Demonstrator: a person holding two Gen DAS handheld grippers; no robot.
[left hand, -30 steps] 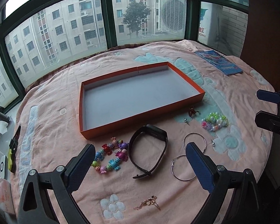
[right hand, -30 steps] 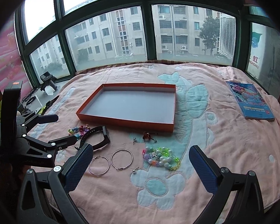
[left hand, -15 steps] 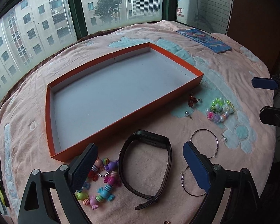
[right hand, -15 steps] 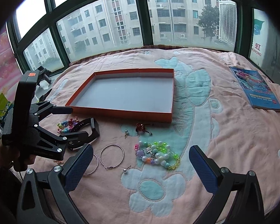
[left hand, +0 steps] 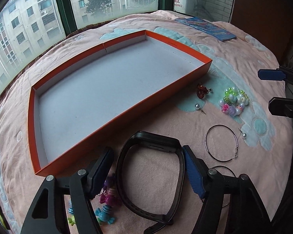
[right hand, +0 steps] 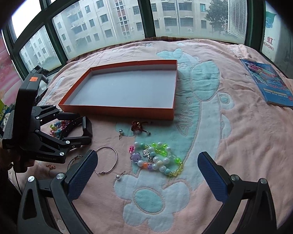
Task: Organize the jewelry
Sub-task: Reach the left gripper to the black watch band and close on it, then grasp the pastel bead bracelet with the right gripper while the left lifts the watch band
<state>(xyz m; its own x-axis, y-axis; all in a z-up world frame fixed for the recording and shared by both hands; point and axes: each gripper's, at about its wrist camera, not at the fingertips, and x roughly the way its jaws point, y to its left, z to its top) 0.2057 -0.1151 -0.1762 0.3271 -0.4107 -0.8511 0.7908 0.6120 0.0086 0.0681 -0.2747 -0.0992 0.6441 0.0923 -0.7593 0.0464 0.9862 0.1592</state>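
Straddling the black band point(left hand: 150, 167) with my left gripper point(left hand: 148, 167) right now, fingers spread on either side of the loop and not clamped on it yet, far as I can tell. Right gripper point(right hand: 146, 173) is wide open too, hanging above the bead bracelet point(right hand: 156, 159) and gripping nothing. The band lies on the pink blanket point(right hand: 234, 136) just in front of the orange tray point(left hand: 146, 105), which has nothing in it. My guess is it's light and springy, a rubbery strap that'll flex if squeezed across the loop, so I'd pinch one side of the strap rather than the whole ring. The tray wall is low, so only a small lift is needed. Watch out for the candy charms point(left hand: 105, 200) right under the left finger and the hoop earrings point(left hand: 220, 144) just to the right. Plenty of open floor inside the tray.
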